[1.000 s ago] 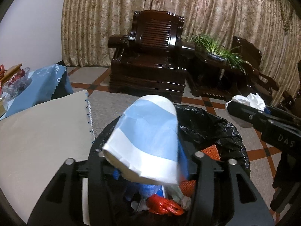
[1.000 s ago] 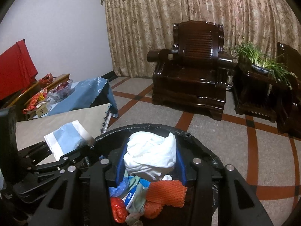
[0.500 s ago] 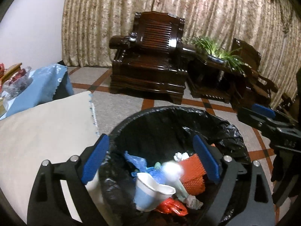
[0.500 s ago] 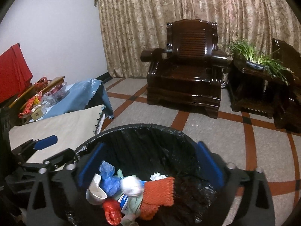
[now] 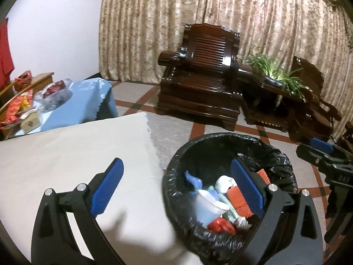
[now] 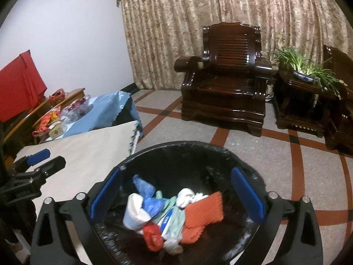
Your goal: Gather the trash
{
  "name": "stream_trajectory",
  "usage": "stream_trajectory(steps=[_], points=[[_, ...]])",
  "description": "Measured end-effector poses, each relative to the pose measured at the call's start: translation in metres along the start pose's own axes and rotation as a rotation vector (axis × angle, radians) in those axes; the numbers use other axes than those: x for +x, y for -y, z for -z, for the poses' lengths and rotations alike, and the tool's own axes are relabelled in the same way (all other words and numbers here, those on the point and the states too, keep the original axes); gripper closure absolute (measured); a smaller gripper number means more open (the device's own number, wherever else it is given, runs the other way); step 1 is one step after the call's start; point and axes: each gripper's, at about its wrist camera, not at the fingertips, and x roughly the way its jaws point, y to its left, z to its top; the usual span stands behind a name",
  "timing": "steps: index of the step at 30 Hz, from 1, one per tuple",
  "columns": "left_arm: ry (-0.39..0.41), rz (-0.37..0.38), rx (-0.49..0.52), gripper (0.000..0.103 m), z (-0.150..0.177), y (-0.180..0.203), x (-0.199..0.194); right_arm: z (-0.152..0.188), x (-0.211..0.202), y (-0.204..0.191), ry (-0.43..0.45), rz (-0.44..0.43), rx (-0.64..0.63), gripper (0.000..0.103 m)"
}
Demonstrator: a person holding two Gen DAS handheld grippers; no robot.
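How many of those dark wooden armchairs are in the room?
2 in view. One armchair stands before the curtain; a second armchair sits at the right edge beyond the potted plant. Others may be out of view.

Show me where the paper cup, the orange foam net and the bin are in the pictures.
paper cup (image 6: 133, 215), right wrist view, on its pale blue side wall.
orange foam net (image 6: 204, 213), right wrist view, on the middle of its ribbed surface.
bin (image 5: 222, 139), left wrist view, on the far rim of its black liner.

Both wrist views look down, close above the shared trash bin (image 5: 229, 176), toward the armchair (image 6: 227, 97).
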Motion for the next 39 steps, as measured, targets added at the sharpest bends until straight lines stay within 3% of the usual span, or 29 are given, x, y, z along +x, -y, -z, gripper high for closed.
stream_trajectory(steps=[14,22,39], points=[[0.04,-0.107,-0.007,0.006,0.004,-0.015,-0.088,0.004,-0.058,-0.06,-0.011,-0.06,-0.043,0.006],[0.075,-0.122,-0.032,0.005,0.007,-0.02,-0.132,0.0,-0.086,-0.088,0.031,-0.084,-0.085,0.006],[0.136,-0.163,-0.034,0.005,0.008,-0.016,-0.174,0.001,-0.107,-0.102,0.074,-0.097,-0.108,0.006]])
